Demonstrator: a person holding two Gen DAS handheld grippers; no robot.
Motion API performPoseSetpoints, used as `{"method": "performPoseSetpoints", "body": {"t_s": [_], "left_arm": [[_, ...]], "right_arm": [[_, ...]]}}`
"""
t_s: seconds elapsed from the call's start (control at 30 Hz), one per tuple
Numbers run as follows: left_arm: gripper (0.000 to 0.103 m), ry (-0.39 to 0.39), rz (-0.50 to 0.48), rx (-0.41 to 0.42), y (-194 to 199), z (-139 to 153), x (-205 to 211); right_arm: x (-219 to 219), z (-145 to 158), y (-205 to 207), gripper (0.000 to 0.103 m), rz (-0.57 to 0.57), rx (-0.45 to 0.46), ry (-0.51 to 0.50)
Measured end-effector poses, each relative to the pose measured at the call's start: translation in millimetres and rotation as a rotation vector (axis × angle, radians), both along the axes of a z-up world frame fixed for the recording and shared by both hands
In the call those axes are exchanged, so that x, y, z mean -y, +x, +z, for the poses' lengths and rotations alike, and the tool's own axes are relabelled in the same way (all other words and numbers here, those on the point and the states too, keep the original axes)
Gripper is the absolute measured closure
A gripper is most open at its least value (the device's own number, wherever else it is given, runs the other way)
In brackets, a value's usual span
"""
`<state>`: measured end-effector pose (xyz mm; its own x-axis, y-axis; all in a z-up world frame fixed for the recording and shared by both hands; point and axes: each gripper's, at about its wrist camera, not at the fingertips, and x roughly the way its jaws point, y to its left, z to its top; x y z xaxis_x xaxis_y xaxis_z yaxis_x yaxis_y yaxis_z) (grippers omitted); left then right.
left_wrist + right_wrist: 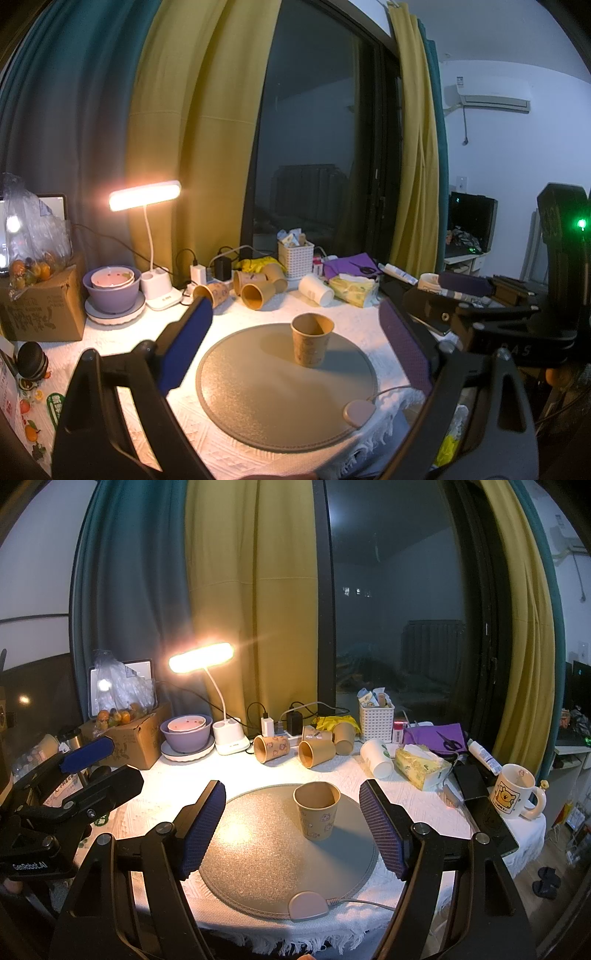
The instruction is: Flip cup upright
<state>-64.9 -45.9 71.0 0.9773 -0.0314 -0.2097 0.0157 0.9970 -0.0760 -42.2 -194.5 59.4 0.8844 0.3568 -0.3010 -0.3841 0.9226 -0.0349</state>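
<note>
A brown paper cup (312, 344) stands upright, mouth up, on the round grey mat (258, 406); it also shows in the right wrist view (317, 814) on the mat (258, 849). My left gripper (295, 317) is open and empty, held back from the cup, which lies between its fingers' lines. My right gripper (293, 794) is open and empty, its blue-padded fingers (380, 827) on either side of the cup without touching it. The right gripper shows at the right of the left wrist view (461, 291), the left gripper at the left of the right wrist view (86, 757).
Several brown cups (295, 746) and a white cup (376, 757) lie on their sides behind the mat. A lit desk lamp (201, 657), purple bowl (186, 734), cardboard box (136, 738), white basket (376, 720), tissue pack (421, 762) and mug (515, 790) ring the table.
</note>
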Motion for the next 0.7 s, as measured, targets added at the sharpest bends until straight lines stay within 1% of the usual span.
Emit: {"method": "performPoseSetpoints", "body": {"t_s": [0.5,0.7], "left_arm": [[0.011,-0.001,0.000,-0.001,1,0,-1],[0.011,0.000,-0.020,0.004,-6,-2,11]], "right_arm": [[-1,0,0,0.025,0.000,-0.001,0.000],[-1,-2,-1,0.025,0.004,-0.003,-0.002]]}}
